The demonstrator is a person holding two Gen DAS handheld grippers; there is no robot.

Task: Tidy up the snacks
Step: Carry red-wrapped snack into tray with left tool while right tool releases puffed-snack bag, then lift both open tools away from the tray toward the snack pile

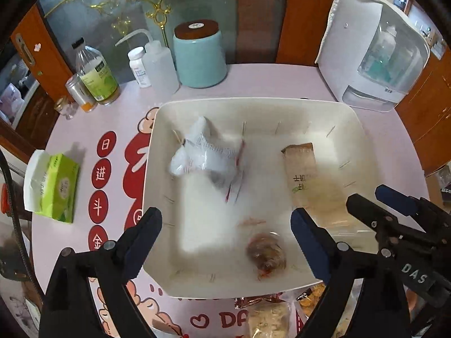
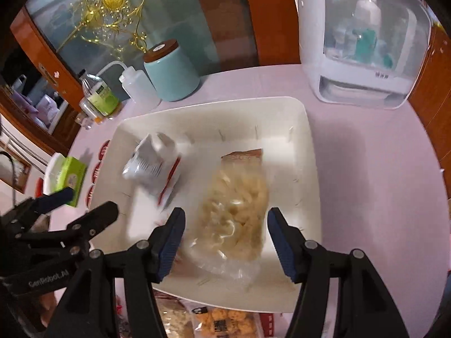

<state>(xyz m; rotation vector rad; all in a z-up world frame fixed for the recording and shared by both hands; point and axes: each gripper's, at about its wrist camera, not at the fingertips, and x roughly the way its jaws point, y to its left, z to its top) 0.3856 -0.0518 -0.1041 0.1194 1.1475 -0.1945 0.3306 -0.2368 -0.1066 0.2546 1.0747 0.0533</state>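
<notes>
White tray [image 1: 157, 129] on pink table [image 1: 73, 129] held white packet [image 1: 208, 155], clear noodle bag [image 2: 236, 208], small wrapped snack [image 1: 266, 250]. Left claw [image 1: 225, 242] gaped wide, empty. Right claw [image 2: 225, 239] open astride noodle bag, not pressing. Best lift clear before fetching next packs [image 2: 225, 324] at near edge.

Black left gripper [image 1: 225, 236], blue pads, silver screws

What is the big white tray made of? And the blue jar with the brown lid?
The tray looks like smooth, glossy plastic or melamine: its walls shine, though I can't be sure which. The blue jar looks like glazed ceramic, with a soft even sheen; its brown lid looks like wood, matte and dark.
</notes>
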